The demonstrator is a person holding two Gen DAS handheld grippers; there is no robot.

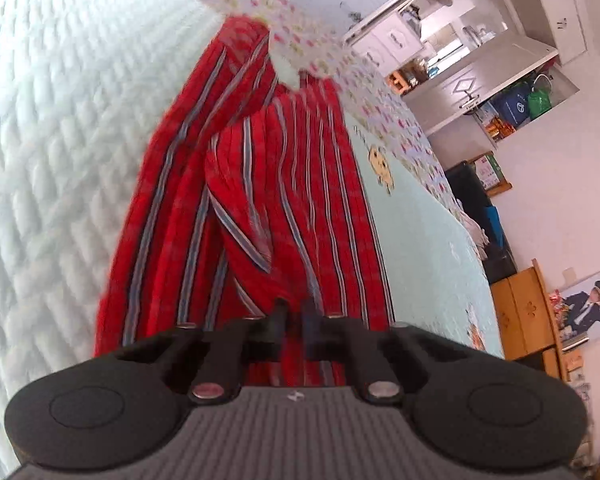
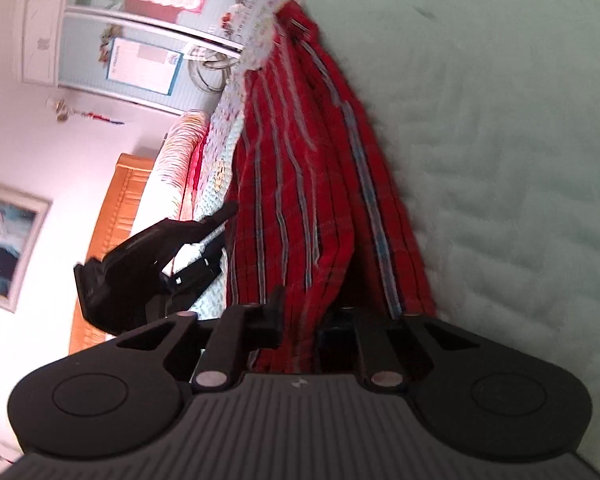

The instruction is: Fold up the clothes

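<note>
Bedroom furniture and a wall fill the right edge of the left wrist view; a white quilted bed cover [image 1: 56,152] fills its left half and carries the work.

1. Garment position. The red striped garment [image 1: 260,208] lies bunched on the bed cover, running as a long band from the bottom centre of each frame up toward the top centre, where a floral sheet [image 1: 300,40] overlaps its far end.
2. Long axis. The stripes run along this band, directly away from both sets of jaws.
3. Left gripper [image 1: 296,320]: jaws clenched on the near edge of the garment.
4. Right gripper [image 2: 304,320]: jaws clamped on a thick fold of the same near edge [image 2: 320,208].
5. Spacing. In the right wrist view the left gripper [image 2: 220,216] sits at centre left, just beside the garment's left border.
6. Judgement: both hands hold the near end equally, so the next move likely carries it along the long axis.
</note>
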